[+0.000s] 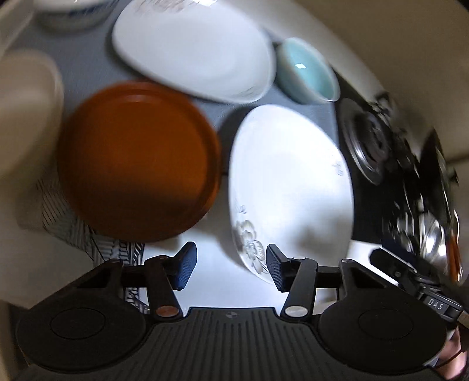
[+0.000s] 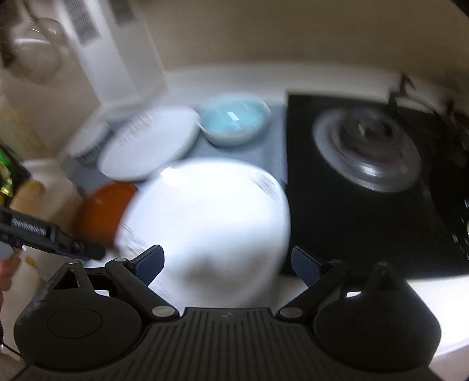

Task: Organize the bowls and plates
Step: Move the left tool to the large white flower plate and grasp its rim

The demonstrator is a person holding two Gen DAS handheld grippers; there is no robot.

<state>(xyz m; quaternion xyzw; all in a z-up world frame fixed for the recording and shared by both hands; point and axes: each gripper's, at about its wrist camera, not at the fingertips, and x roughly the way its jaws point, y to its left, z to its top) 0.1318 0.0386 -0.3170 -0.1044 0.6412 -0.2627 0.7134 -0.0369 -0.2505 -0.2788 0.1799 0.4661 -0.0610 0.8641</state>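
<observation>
An orange plate (image 1: 137,161) lies on the counter beside a white flower-patterned plate (image 1: 290,181). Behind them are another white plate (image 1: 193,49) and a light blue bowl (image 1: 307,70). My left gripper (image 1: 230,268) is open and empty, above the counter just in front of the two near plates. In the blurred right wrist view the white plate (image 2: 211,217) is in front of my right gripper (image 2: 227,265), which is open and empty. The orange plate (image 2: 102,211), far white plate (image 2: 149,143) and blue bowl (image 2: 234,118) show behind.
A black gas hob with a burner (image 2: 369,152) lies right of the plates. A grey mat (image 1: 88,67) lies under the dishes. A blue-patterned bowl (image 1: 70,14) and a beige container (image 1: 26,111) stand at the left. A striped cloth (image 1: 73,228) lies under the orange plate.
</observation>
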